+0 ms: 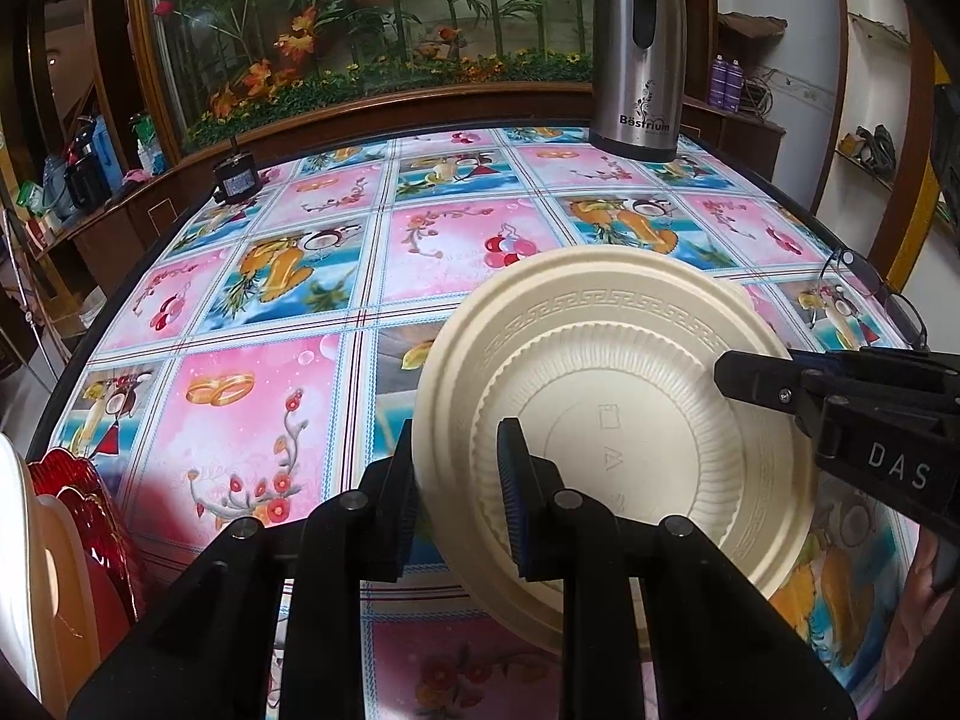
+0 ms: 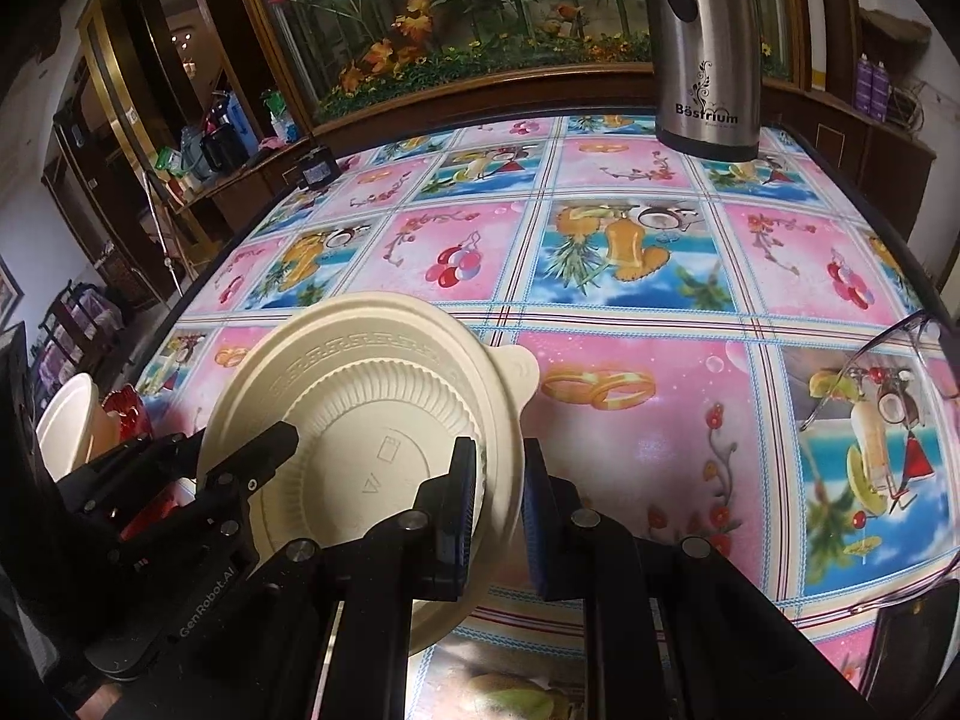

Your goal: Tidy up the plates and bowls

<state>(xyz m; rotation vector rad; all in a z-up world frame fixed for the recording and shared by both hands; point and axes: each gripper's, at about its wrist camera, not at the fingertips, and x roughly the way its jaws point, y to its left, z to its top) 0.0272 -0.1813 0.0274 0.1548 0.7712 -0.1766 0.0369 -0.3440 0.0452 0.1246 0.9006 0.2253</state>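
Left gripper (image 1: 459, 498) and right gripper (image 2: 495, 507) both clamp tilted cream bowl's (image 1: 612, 414) rim.

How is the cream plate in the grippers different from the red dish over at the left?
The cream plate is matte, round, and held tilted off the table, underside showing, between the left gripper and right gripper. The red dish is glossy with a wavy rim, standing on edge among other dishes, untouched. Both are tableware.
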